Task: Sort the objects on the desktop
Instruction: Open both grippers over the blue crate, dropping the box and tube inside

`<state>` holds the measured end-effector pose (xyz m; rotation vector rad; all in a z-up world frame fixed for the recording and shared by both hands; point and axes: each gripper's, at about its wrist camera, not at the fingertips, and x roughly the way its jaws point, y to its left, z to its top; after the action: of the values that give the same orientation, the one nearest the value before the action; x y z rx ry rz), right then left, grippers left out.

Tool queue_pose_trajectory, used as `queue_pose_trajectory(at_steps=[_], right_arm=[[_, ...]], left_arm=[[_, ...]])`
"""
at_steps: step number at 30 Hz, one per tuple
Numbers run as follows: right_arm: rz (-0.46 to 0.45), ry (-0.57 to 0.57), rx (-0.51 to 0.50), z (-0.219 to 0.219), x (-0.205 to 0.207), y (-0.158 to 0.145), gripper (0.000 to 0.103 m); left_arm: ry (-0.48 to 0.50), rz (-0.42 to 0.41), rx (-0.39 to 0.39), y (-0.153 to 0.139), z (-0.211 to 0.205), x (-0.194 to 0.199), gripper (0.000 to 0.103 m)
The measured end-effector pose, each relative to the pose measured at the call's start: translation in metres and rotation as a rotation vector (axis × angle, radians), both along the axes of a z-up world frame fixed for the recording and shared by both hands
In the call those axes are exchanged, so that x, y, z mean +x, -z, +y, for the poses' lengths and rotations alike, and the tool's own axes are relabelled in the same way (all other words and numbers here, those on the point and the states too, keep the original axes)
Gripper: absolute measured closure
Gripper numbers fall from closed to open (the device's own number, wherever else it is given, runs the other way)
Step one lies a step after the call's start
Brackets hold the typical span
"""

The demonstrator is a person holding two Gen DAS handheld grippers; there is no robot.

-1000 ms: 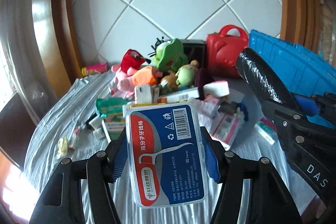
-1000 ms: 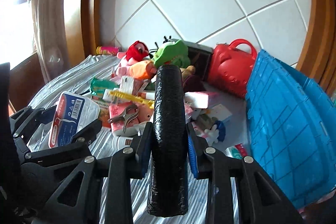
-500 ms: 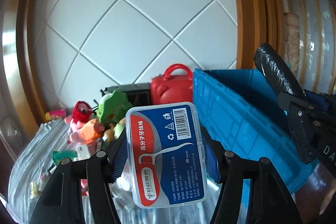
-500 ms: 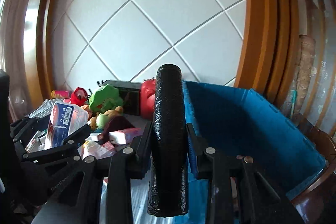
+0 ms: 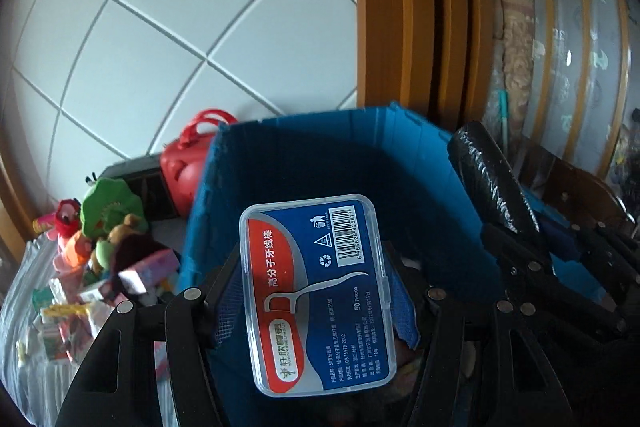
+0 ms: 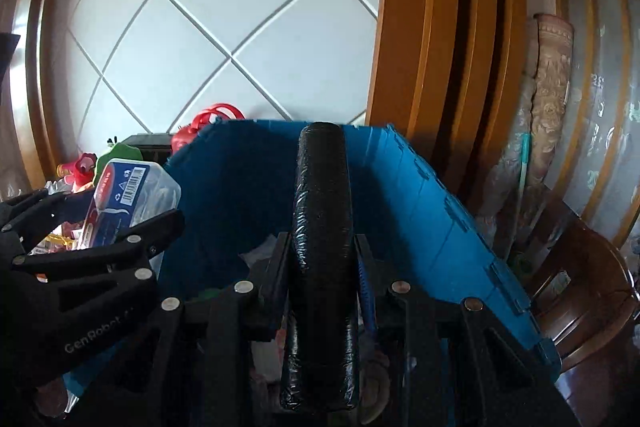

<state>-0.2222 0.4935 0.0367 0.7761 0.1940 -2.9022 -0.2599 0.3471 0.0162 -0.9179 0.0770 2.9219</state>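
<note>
Tongs, left (image 5: 316, 301): clamped on a clear floss-pick box (image 5: 318, 293), label up, held over the open blue crate (image 5: 320, 163). Tongs, right (image 6: 322, 287): clenched on a black wrapped roll (image 6: 322, 227), also above the crate. Desk (image 5: 24, 291) at left: plush toys (image 5: 106, 203), small packets, red case (image 5: 188, 163).

A white wall (image 6: 224, 27) crossed by grey diagonal lines is filling the view from nine to twelve o'clock. Orange-brown wooden framing (image 6: 436, 47) is standing at one o'clock. A patterned curtain (image 6: 552, 75) is hanging at three, and a dark wooden chair (image 6: 588, 287) is sitting at four.
</note>
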Motion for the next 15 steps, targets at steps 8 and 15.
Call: queue_pose_trajectory(at_steps=[8,15], right_arm=[[-0.14,0.006,-0.017,0.022,-0.025,0.042,0.073],[-0.148,0.036,-0.03,0.035,-0.025,0.051,0.073]], left_arm=[[-0.014,-0.085,-0.052,0.024,0.047,-0.007,0.041],[-0.018,-0.084,-0.063,0.024,0.051,-0.007,0.04]])
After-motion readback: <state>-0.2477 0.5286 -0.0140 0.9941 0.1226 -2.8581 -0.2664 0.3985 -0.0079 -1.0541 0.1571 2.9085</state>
